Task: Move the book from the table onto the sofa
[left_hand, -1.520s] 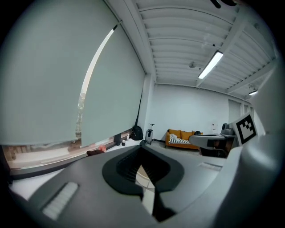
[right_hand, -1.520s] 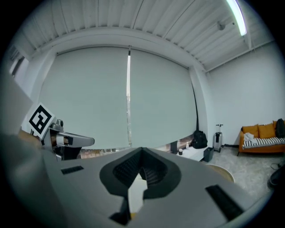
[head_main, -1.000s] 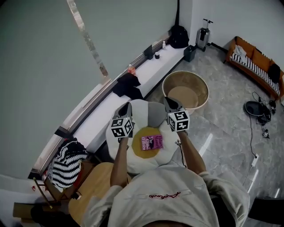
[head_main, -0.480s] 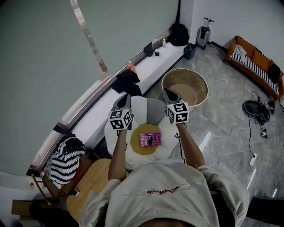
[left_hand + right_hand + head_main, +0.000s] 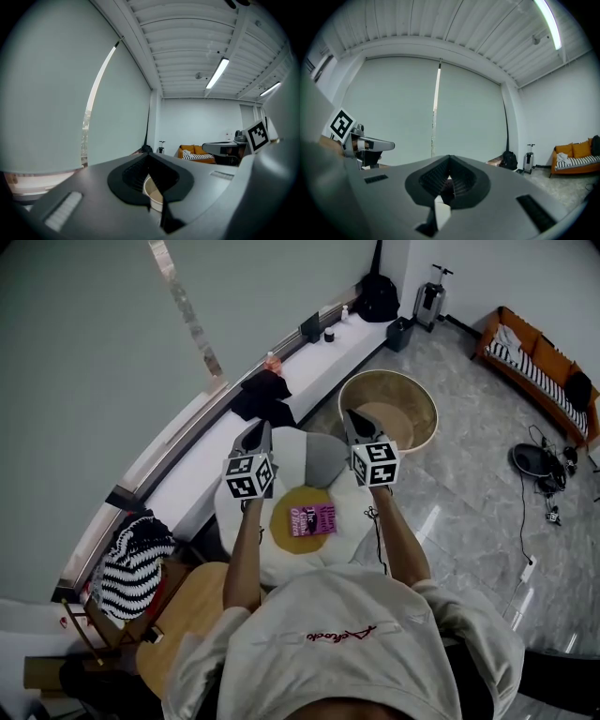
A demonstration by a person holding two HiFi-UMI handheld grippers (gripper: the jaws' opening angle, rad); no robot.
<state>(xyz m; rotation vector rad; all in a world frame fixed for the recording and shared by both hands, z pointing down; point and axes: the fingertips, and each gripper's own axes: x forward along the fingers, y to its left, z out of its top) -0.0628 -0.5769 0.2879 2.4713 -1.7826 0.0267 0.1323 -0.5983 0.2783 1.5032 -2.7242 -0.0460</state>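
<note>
My right gripper (image 5: 348, 414) rose slightly, pressed together empty like my left gripper (image 5: 262, 425), while the pink book (image 5: 314, 518) stayed on the egg-shaped white-and-yellow sofa (image 5: 352, 514) (delivered, I think).

Pink book (image 5: 316, 518) flat on yellow centre of egg-shaped cushion (image 5: 286, 465).

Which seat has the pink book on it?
The white egg-shaped cushion with the yellow centre, just in front of the person; the book lies on that yellow. The orange sofa across the room has none.
</note>
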